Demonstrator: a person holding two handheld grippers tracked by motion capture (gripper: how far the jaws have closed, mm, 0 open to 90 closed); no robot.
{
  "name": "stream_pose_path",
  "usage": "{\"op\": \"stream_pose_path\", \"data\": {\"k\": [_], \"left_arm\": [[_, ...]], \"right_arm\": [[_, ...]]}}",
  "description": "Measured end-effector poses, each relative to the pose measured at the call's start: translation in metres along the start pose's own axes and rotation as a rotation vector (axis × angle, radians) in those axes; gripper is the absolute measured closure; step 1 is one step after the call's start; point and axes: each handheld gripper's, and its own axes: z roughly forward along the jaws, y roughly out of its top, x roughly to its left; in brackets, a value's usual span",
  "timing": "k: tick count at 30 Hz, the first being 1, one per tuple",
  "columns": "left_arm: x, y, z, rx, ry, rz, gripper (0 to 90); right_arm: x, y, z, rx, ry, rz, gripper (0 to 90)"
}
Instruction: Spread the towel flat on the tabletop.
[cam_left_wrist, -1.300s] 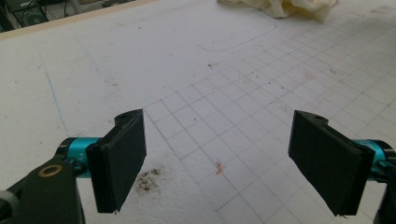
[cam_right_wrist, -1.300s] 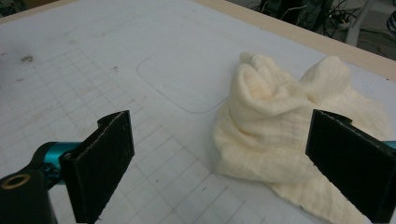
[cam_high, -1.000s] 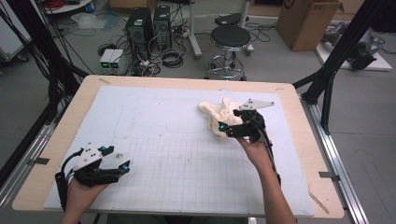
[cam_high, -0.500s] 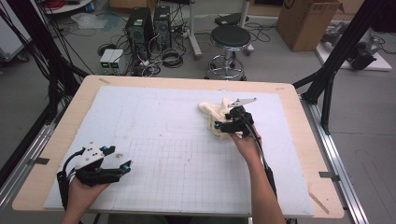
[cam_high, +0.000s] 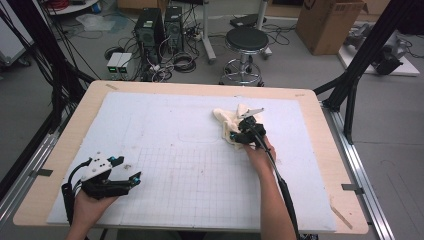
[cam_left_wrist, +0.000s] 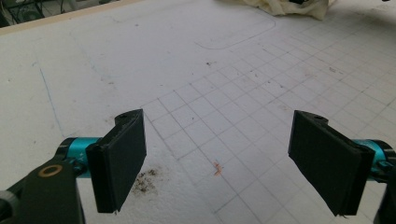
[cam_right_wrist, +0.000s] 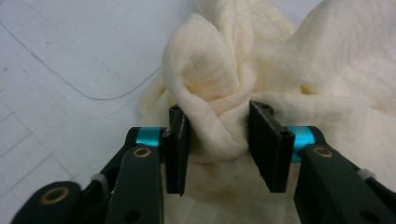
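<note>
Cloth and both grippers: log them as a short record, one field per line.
cloth: cream cloth, crumpled in a heap on the white mat, far right of centre
right gripper: right gripper on the cloth; jaws have just been closing, a bunched fold pinched between them
left gripper: left gripper near the mat's near left corner, jaws wide apart, nothing between them
table: wooden table under the mat

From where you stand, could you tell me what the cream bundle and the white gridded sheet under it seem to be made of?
The bundle looks like soft woven cloth, perhaps cotton: matte, with loose folds bunching between the right gripper pads. The sheet looks like stiff matte board or foam, flat, with printed lines and smudges.
</note>
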Motion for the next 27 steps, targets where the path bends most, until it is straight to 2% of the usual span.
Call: {"op": "stream_pose_path", "data": {"k": [6,9,14,16,18,21,22,25,27], "left_arm": [[0.000,0.000,0.000,-0.003,0.002,-0.001,19.6],[0.001,-0.001,-0.001,0.002,0.005,0.002,19.6],[0.003,-0.001,-0.002,-0.002,0.009,-0.008,19.6],[0.004,-0.001,-0.002,-0.003,0.010,-0.006,19.6],[0.003,-0.001,-0.001,-0.004,0.008,-0.011,19.6],[0.003,-0.001,-0.001,-0.005,0.006,-0.006,19.6],[0.003,-0.001,-0.001,-0.002,0.007,-0.002,19.6],[0.002,-0.001,-0.001,-0.003,0.008,-0.004,19.6],[0.002,-0.001,-0.002,-0.003,0.009,-0.002,19.6]], "right_arm": [[0.000,0.000,0.002,-0.002,0.003,0.015,71.2],[-0.002,-0.001,-0.002,0.003,0.020,0.049,76.9],[-0.004,0.002,-0.014,-0.022,0.043,0.071,78.2],[-0.005,0.003,-0.017,-0.031,0.049,0.064,78.3],[-0.004,0.005,-0.027,-0.049,0.064,0.076,78.4],[-0.002,0.007,-0.033,-0.062,0.083,0.081,78.4],[0.002,0.009,-0.039,-0.077,0.090,0.071,78.4],[0.008,0.011,-0.045,-0.087,0.126,0.085,78.3],[0.014,0.013,-0.050,-0.091,0.138,0.071,78.3]]}}
